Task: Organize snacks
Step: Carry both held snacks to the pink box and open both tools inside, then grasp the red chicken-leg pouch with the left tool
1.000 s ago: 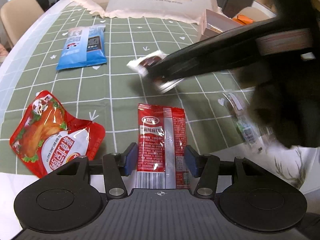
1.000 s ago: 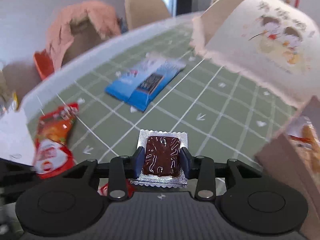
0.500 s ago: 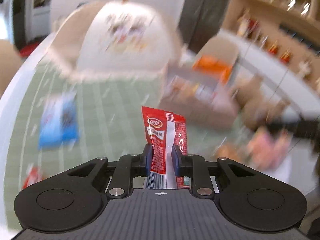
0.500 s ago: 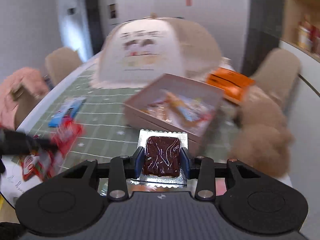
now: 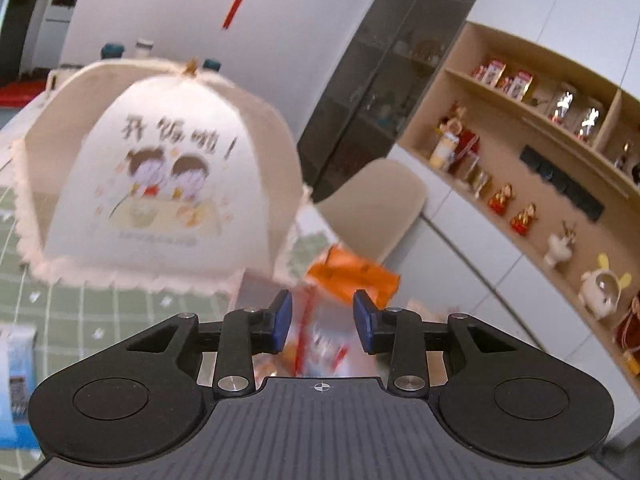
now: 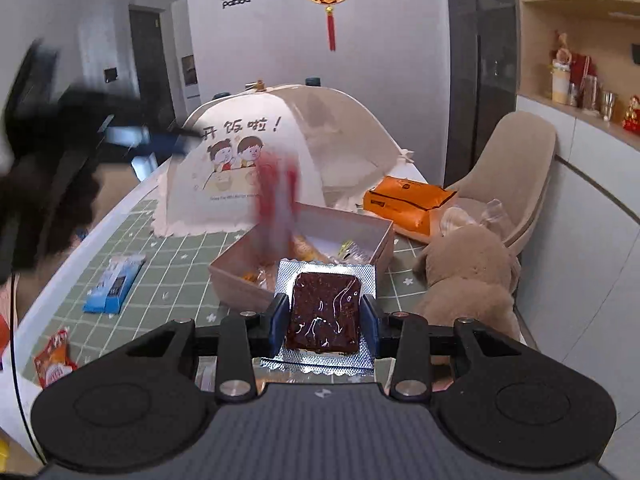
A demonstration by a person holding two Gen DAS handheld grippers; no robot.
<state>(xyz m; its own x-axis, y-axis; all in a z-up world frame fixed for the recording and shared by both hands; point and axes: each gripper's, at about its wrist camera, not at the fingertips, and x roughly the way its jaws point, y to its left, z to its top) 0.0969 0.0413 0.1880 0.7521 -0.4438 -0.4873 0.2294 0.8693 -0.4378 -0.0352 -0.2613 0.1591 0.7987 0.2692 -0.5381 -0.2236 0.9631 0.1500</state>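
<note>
My left gripper [image 5: 322, 322] is open, and the red snack packet [image 5: 320, 338] is a blur below its jaws. In the right wrist view the red packet [image 6: 277, 204] is falling, blurred, above the pink box [image 6: 360, 226]; the left gripper [image 6: 160, 142] is a blur at upper left. My right gripper [image 6: 323, 314] is shut on a silver-edged packet with a dark brown snack [image 6: 325, 312], held in front of the box. The box holds several snacks.
A dome food cover [image 6: 280, 152] stands behind the box. An orange bag [image 6: 408, 196], a plush toy [image 6: 468, 276] and a chair [image 6: 516, 168] are to the right. A blue packet [image 6: 114, 284] and a red-orange packet [image 6: 54, 358] lie on the green checked tablecloth [image 6: 176, 280].
My left gripper lifted the red packet off the table, carried it over the box and opened; the packet is dropping. My right gripper swung toward the box with the brown snack.
</note>
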